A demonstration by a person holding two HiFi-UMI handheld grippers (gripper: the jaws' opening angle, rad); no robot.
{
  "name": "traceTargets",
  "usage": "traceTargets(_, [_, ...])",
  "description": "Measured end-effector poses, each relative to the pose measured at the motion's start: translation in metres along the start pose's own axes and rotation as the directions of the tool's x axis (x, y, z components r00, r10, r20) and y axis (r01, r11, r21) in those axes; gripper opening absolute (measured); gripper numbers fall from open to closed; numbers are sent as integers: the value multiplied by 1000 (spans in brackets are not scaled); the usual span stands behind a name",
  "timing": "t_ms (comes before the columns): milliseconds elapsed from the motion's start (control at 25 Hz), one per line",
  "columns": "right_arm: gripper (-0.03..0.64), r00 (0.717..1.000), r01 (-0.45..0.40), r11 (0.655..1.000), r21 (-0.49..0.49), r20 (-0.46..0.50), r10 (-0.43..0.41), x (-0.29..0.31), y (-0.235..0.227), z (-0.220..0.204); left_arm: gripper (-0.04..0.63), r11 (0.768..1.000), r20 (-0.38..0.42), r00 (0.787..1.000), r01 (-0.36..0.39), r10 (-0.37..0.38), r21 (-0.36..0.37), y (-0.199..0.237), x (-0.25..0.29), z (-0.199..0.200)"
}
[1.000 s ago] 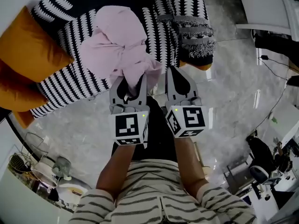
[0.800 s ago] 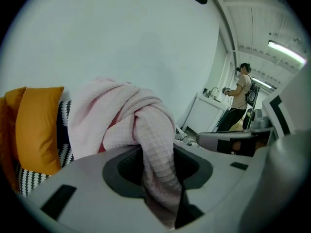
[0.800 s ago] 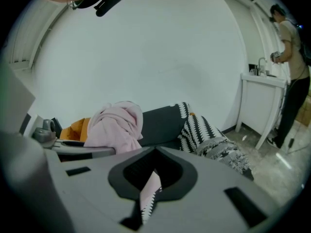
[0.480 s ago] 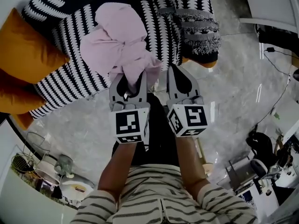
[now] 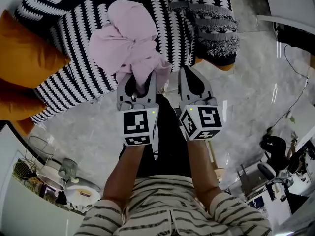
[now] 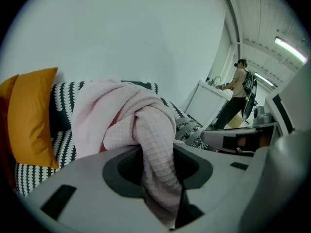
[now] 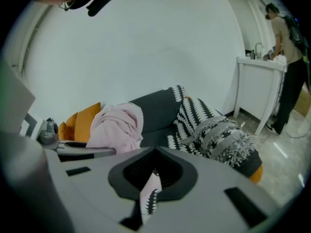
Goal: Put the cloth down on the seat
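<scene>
A crumpled pink cloth (image 5: 127, 42) is heaped on the black-and-white patterned seat (image 5: 74, 77) of a sofa. One twisted end of it trails down off the front edge. My left gripper (image 5: 139, 81) is shut on that end, and in the left gripper view the waffle-weave cloth (image 6: 146, 130) runs down between the jaws of the left gripper (image 6: 158, 183). My right gripper (image 5: 191, 73) sits just right of it, level with the sofa's edge. Its jaws are together, and only a thin slit at the right gripper (image 7: 150, 191) shows pink and zigzag pattern.
Orange cushions (image 5: 27, 63) lie at the sofa's left end. A fringed patterned throw (image 5: 214, 28) hangs over the right end. Marble floor (image 5: 251, 92) spreads to the right. A white counter (image 7: 257, 81) and a standing person (image 7: 286, 38) are far off.
Both grippers and the cloth have shifted slightly forward toward the sofa. The left gripper's hold on the cloth's end is unchanged.
</scene>
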State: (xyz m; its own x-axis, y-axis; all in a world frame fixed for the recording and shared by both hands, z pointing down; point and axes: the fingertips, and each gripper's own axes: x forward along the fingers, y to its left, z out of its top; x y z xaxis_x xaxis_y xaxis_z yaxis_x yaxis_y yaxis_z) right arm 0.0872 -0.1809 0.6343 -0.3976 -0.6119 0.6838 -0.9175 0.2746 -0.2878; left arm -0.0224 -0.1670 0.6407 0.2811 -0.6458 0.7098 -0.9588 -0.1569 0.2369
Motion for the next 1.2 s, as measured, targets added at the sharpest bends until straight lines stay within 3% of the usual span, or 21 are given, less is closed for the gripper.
traceTargets(1200, [12,992,16,1000,17,-122,-14,60,-27,-27,153,999,-172,985,10,-18,-51,24,91,-44])
